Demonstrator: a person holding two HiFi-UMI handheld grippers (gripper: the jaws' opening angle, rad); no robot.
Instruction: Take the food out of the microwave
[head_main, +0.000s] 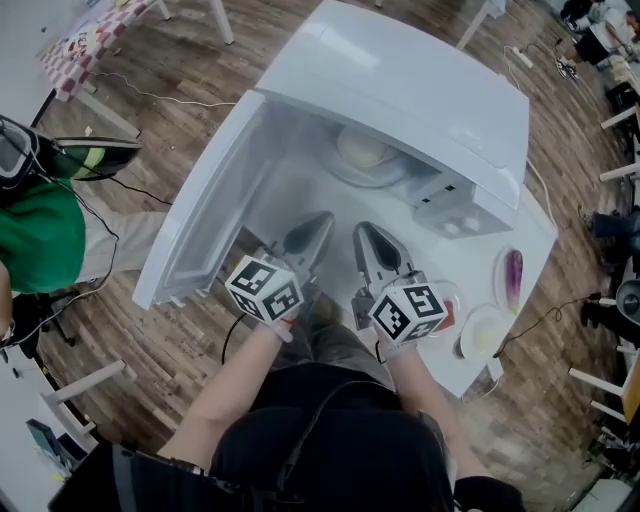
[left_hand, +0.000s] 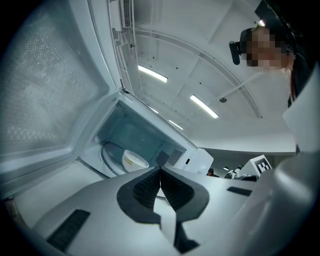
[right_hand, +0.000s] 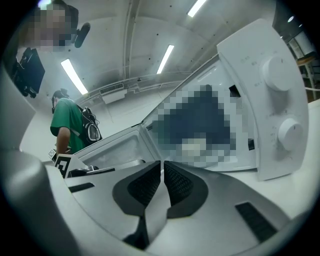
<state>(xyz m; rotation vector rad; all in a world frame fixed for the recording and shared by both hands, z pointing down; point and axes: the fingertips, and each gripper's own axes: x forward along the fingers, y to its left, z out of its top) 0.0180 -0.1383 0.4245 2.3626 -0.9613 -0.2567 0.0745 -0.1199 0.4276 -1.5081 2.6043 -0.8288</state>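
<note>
A white microwave (head_main: 420, 85) stands on the white table with its door (head_main: 195, 205) swung wide open to the left. Inside, a cream bowl of food (head_main: 362, 148) sits on the glass turntable (head_main: 345, 172); the same bowl (left_hand: 134, 160) shows in the left gripper view. My left gripper (head_main: 312, 226) and right gripper (head_main: 368, 238) hover side by side in front of the opening, both shut with nothing between the jaws. The left gripper (left_hand: 161, 172) points into the cavity. The right gripper (right_hand: 162, 165) points toward the front of the microwave (right_hand: 270, 100).
To the right of the microwave, on the table (head_main: 540, 245), lie a plate with a purple eggplant (head_main: 513, 280), a white plate (head_main: 485, 330) and something red (head_main: 447, 315). A person in a green shirt (head_main: 40, 235) stands at the left. Wooden floor surrounds the table.
</note>
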